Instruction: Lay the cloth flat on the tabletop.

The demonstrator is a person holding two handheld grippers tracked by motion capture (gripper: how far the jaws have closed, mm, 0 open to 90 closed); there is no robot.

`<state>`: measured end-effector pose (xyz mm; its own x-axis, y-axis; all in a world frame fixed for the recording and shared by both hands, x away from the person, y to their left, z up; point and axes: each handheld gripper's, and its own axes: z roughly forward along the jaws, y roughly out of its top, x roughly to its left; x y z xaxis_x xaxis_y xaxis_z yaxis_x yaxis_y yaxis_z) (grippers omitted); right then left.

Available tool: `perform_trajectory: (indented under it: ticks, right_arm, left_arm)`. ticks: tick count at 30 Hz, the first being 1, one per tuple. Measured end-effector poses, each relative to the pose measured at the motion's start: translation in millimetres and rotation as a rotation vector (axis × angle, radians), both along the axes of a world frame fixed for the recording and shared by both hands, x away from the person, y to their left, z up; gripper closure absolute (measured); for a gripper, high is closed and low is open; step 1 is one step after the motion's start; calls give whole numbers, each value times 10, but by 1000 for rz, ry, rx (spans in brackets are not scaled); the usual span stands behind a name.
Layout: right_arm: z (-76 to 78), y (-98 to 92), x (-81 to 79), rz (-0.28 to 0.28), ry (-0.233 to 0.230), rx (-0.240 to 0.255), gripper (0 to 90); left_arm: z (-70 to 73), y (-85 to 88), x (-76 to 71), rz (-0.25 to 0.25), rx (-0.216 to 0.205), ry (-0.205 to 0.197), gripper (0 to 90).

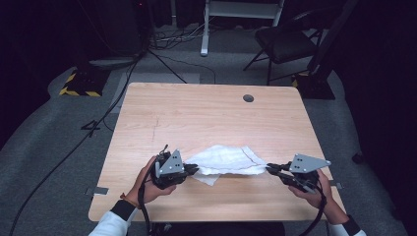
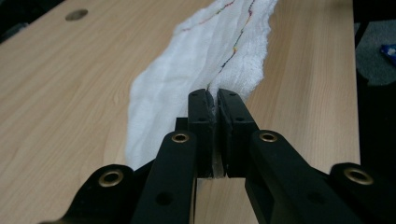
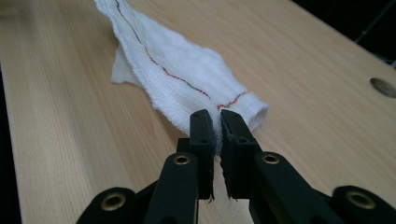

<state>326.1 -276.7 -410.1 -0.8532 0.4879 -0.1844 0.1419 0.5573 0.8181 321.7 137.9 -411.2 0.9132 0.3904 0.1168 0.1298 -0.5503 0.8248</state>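
While it hangs stretched over the desk (image 1: 196, 118), the white cloth (image 1: 223, 160) is pinched at each end between the pressed-together jaws of the left gripper (image 1: 195, 170) and right gripper (image 1: 269, 168).

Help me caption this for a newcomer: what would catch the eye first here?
A white cloth with a thin coloured stitched line stretches across the near part of the wooden table, pinched at either end. The left gripper is shut on its left end and the right gripper on its right end, so it hangs between them. A small round hole marks the table's far side.
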Motion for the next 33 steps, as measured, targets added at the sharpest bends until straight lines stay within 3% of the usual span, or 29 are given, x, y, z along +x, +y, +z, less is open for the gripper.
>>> perform_trajectory:
  ticks: [7, 9, 14, 20, 21, 22, 25, 27, 28, 29, 33]
  right_arm:
    - [393, -114, -283, -17, -96, 85, 841]
    - [501, -128, -356, -21, -124, 96, 841]
    - [676, -87, -330, -39, -157, 106, 840]
    - [544, -13, 62, -76, -128, 94, 840]
    - [453, 20, 234, -110, -119, 63, 840]
    - [453, 20, 234, -110, -119, 63, 840]
    - [331, 48, 541, -151, -87, 36, 840]
    - [256, 72, 738, -176, -69, 21, 840]
    - [177, 87, 942, -193, -22, 29, 840]
    - [177, 87, 942, -193, -22, 29, 840]
    - [31, 134, 1303, -250, 11, -15, 840]
  left_arm:
    - [334, 18, -196, -32, -67, -72, 844]
    - [456, 2, -233, -38, -67, -102, 845]
    - [606, -46, -94, -16, -59, -117, 844]
    - [480, -103, 384, 59, -9, -76, 845]
    - [437, -102, 478, 75, -16, -59, 844]
    - [393, -99, 575, 86, -13, -49, 844]
    - [250, -92, 869, 113, -46, 9, 844]
    - [139, -127, 1063, 140, -10, 23, 843]
    - [103, -140, 1128, 147, -2, 35, 842]
    - [56, -161, 1208, 159, 4, 51, 842]
    - [-103, -254, 1480, 201, 54, 67, 840]
